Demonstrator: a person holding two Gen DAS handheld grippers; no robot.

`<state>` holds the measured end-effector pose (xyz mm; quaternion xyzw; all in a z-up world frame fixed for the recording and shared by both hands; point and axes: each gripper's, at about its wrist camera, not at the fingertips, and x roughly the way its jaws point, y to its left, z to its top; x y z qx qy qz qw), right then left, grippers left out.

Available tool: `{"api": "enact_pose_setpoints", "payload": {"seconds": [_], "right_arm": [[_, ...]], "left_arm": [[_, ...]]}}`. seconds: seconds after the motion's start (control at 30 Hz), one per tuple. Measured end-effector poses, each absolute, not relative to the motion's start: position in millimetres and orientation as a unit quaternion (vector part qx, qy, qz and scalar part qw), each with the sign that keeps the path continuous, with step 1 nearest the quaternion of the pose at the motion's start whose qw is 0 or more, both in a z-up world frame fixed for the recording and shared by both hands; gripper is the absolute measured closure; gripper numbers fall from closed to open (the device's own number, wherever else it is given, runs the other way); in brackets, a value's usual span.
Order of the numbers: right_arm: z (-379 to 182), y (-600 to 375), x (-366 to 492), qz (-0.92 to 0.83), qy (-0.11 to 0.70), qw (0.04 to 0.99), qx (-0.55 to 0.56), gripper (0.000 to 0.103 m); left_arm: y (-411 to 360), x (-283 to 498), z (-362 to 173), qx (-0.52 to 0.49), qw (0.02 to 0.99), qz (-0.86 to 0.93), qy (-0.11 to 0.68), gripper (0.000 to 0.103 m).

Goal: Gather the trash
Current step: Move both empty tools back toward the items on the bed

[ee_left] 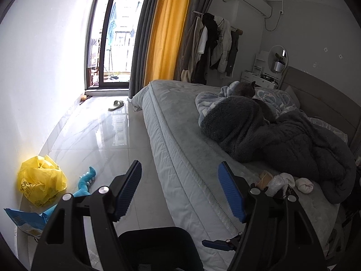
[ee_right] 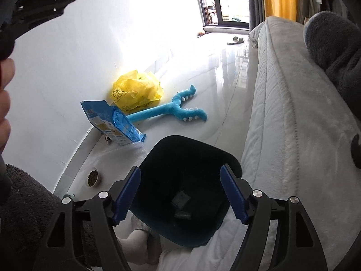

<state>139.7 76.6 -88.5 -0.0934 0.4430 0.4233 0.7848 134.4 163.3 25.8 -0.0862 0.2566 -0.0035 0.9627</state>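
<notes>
A black trash bin (ee_right: 187,194) stands beside the bed, with small scraps on its bottom; its rim shows in the left wrist view (ee_left: 158,232). My right gripper (ee_right: 180,194) is open and empty just above the bin's mouth. My left gripper (ee_left: 180,192) is open and empty over the bed's edge. A brown scrap (ee_left: 265,178) and crumpled white pieces (ee_left: 286,179) lie on the bed to its right. A crumpled yellow plastic bag (ee_right: 137,90) and a blue packet (ee_right: 112,122) lie on the floor by the wall.
A blue plush toy (ee_right: 171,110) lies on the floor. A small food bowl (ee_right: 92,177) sits near the wall. A dark blanket (ee_left: 282,140) and a cat (ee_left: 244,89) are on the bed (ee_left: 180,124). A slipper (ee_left: 116,105) lies near the balcony door.
</notes>
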Motion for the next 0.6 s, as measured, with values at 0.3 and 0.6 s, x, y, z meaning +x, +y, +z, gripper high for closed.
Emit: {"api": "enact_pose_setpoints", "payload": {"seconds": [0.3,0.6], "right_arm": [[-57.6,24.2,149.6,0.396,0.388,0.825,-0.105,0.023],[-48.4,-41.7,172.1,0.345,0.358,0.86,-0.113,0.017]], "left_arm": [[145.4,149.0,24.3,-0.095,0.96,-0.01,0.264,0.021],[100.1,162.0,14.4,-0.084,0.956,-0.045,0.278,0.014]]}}
